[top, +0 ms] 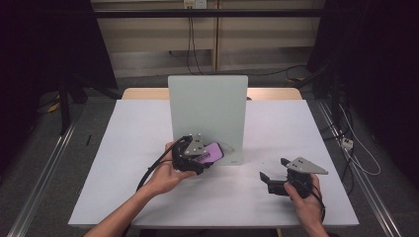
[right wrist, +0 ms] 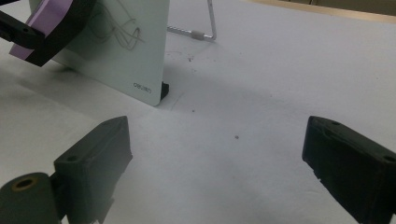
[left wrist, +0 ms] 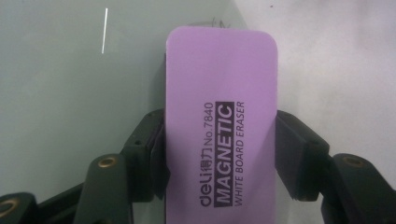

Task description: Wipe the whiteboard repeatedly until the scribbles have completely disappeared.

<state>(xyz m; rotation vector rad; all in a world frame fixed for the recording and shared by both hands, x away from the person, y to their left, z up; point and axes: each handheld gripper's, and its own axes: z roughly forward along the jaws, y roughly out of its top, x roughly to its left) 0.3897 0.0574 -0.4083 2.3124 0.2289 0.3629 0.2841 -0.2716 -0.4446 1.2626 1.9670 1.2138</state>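
A purple magnetic whiteboard eraser (left wrist: pixel 219 121) sits clamped between the jaws of my left gripper (top: pixel 197 158), which is shut on it. The eraser (top: pixel 210 153) is held against the lower front of a small upright whiteboard (top: pixel 207 111) standing mid-table. Dark scribbled marks (right wrist: pixel 119 30) show on the board near the eraser (right wrist: pixel 44 21). My right gripper (top: pixel 277 173) hovers low over the table to the right of the board, jaws wide open with nothing between its fingers (right wrist: pixel 98 158).
The whiteboard rests on a white table (top: pixel 123 163) and leans on a metal wire stand (right wrist: pixel 205 28) behind it. Dark specks dot the tabletop near the board's corner. Cables run across the floor beyond the table.
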